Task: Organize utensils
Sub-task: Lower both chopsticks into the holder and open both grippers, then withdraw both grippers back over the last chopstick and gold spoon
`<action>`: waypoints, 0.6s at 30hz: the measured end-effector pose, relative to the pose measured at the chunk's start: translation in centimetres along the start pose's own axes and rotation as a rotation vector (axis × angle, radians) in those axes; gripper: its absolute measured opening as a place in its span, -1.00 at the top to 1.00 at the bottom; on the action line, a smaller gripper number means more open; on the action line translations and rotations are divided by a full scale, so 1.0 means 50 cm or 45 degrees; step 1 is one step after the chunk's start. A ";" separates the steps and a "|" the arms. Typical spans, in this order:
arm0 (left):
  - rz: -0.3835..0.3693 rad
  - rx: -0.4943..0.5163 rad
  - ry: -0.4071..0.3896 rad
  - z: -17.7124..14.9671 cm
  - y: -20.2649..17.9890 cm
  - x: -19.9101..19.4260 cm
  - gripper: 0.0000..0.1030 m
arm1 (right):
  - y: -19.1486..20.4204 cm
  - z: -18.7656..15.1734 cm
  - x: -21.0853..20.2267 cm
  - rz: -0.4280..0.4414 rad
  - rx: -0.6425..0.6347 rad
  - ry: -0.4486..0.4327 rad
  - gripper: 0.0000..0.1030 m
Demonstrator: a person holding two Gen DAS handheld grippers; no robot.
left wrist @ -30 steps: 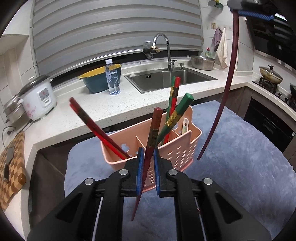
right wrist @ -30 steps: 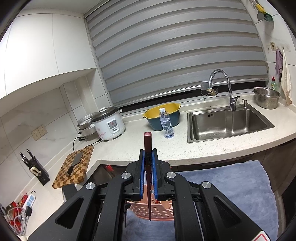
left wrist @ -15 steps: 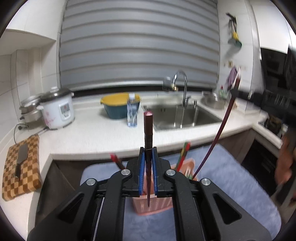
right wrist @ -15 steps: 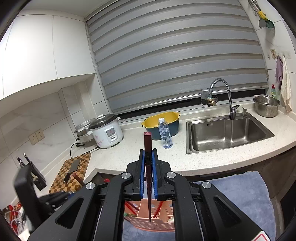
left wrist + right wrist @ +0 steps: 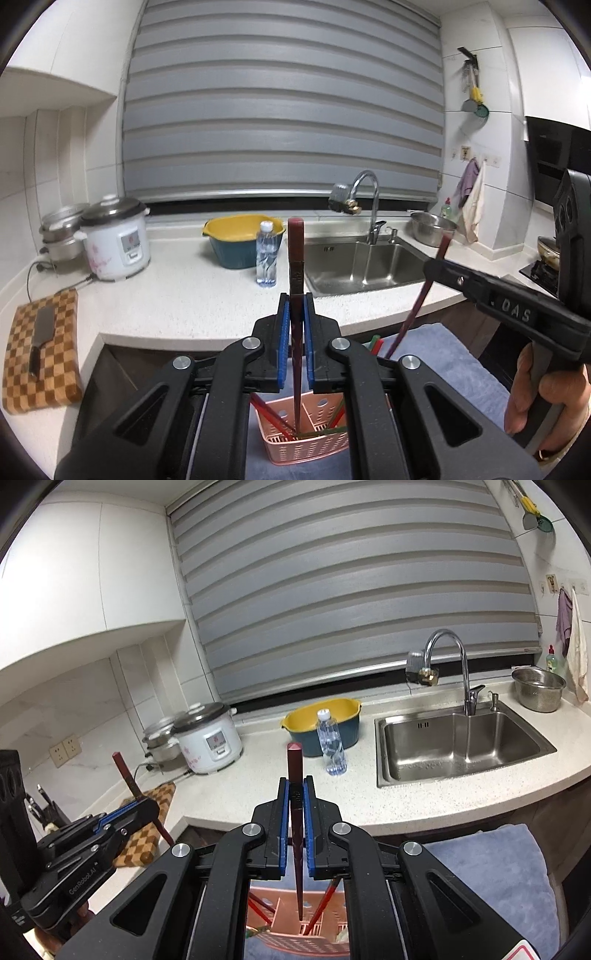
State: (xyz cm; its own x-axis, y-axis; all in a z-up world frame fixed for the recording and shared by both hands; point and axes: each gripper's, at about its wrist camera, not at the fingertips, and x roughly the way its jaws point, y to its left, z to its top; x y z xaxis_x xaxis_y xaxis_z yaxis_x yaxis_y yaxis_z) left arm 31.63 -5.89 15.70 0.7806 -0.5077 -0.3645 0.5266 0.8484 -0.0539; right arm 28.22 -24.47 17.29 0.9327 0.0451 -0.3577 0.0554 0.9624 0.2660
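My left gripper [image 5: 295, 314] is shut on a dark red chopstick [image 5: 295, 258], held upright with its tip down in the pink slotted utensil basket [image 5: 306, 448]. Red and green chopsticks [image 5: 273, 421] lean in the basket. My right gripper [image 5: 295, 797] is shut on another dark red chopstick [image 5: 294, 768], upright, its tip just above the same basket [image 5: 295, 938]. The right gripper [image 5: 436, 266] also shows at the right of the left wrist view, and the left gripper [image 5: 144, 805] shows at the left of the right wrist view.
The basket stands on a blue-grey cloth [image 5: 450, 365] before a white counter [image 5: 207, 295]. On it are a rice cooker [image 5: 114, 240], a yellow-and-teal basin [image 5: 240, 240], a water bottle [image 5: 266, 254], a sink [image 5: 362, 262] with tap, and a checkered board with a cleaver [image 5: 37, 343].
Both grippers have tipped up and come over the basket. The left chopstick went from slanted to upright, tip into the basket. The right gripper moved closer beside the left.
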 end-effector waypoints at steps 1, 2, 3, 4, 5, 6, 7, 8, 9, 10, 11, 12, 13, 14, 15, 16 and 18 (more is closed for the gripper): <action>0.025 -0.008 0.012 -0.009 0.002 0.008 0.81 | -0.002 -0.010 0.009 -0.005 -0.002 0.021 0.79; 0.035 -0.019 0.025 -0.016 0.004 0.014 0.74 | -0.006 -0.019 0.015 -0.008 0.004 0.034 0.75; 0.038 -0.028 0.034 -0.021 0.006 0.018 0.54 | -0.007 -0.022 0.018 -0.010 0.005 0.043 0.71; 0.048 -0.037 0.044 -0.026 0.008 0.022 0.36 | -0.009 -0.027 0.021 -0.013 0.003 0.056 0.69; 0.058 -0.045 0.052 -0.031 0.010 0.023 0.31 | -0.010 -0.030 0.021 -0.017 0.001 0.060 0.68; 0.065 -0.048 0.058 -0.034 0.011 0.023 0.28 | -0.011 -0.032 0.017 -0.020 -0.001 0.062 0.63; 0.065 -0.056 0.070 -0.037 0.012 0.021 0.22 | -0.011 -0.033 0.011 -0.025 -0.006 0.061 0.56; 0.066 -0.065 0.074 -0.038 0.013 0.018 0.13 | -0.012 -0.034 0.006 -0.027 -0.005 0.059 0.52; 0.075 -0.077 0.073 -0.038 0.014 0.012 -0.11 | -0.013 -0.033 0.000 -0.026 -0.003 0.056 0.47; 0.080 -0.093 0.058 -0.040 0.016 0.000 -0.21 | -0.015 -0.034 -0.009 -0.027 0.001 0.053 0.45; 0.082 -0.100 0.050 -0.041 0.017 -0.008 -0.22 | -0.016 -0.035 -0.017 -0.029 0.004 0.051 0.44; 0.087 -0.102 0.050 -0.040 0.017 -0.014 -0.26 | -0.017 -0.037 -0.029 -0.027 0.008 0.049 0.43; 0.093 -0.097 0.051 -0.043 0.014 -0.025 -0.26 | -0.018 -0.038 -0.036 -0.027 0.010 0.048 0.43; 0.101 -0.091 0.054 -0.047 0.012 -0.034 -0.26 | -0.019 -0.040 -0.045 -0.029 0.011 0.049 0.42; 0.112 -0.087 0.058 -0.051 0.010 -0.040 -0.27 | -0.019 -0.046 -0.057 -0.028 0.012 0.054 0.42; 0.124 -0.082 0.065 -0.056 0.006 -0.048 -0.28 | -0.019 -0.050 -0.064 -0.028 0.011 0.058 0.39; 0.165 -0.065 0.087 -0.070 -0.005 -0.067 -0.34 | -0.017 -0.067 -0.088 -0.036 0.001 0.065 0.30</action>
State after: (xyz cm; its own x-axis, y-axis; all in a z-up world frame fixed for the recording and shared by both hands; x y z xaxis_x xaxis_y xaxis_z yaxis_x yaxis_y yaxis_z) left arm 27.71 -3.89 13.66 0.8153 -0.3835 -0.4338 0.4038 0.9135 -0.0487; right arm 22.87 -24.58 15.67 0.9113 0.0318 -0.4105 0.0816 0.9633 0.2557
